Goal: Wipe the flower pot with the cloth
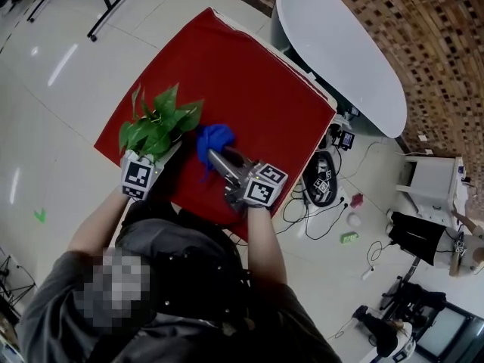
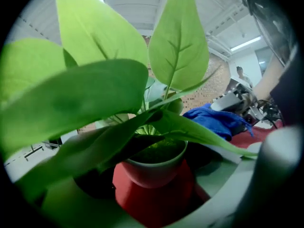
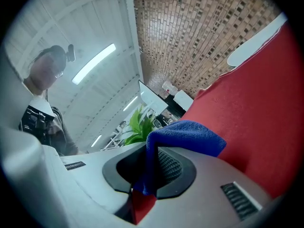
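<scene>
A leafy green plant (image 1: 159, 119) stands at the near left corner of the red table (image 1: 249, 82); its leaves hide the pot from the head view. In the left gripper view the pale pot (image 2: 154, 169) sits between the wide jaws of my left gripper (image 2: 154, 196), with gaps on both sides, so the gripper is open around it. My right gripper (image 1: 218, 156) is shut on a blue cloth (image 1: 214, 137), just right of the plant. The cloth (image 3: 185, 137) is pinched between the pads and folds over the upper jaw of that gripper (image 3: 152, 167).
A white oval top (image 1: 340, 48) stands beyond the table's right corner. Cables and small devices (image 1: 325, 184) lie on the floor to the right. A black stand's legs (image 1: 106, 6) are at the upper left. The table's near edge runs just under both grippers.
</scene>
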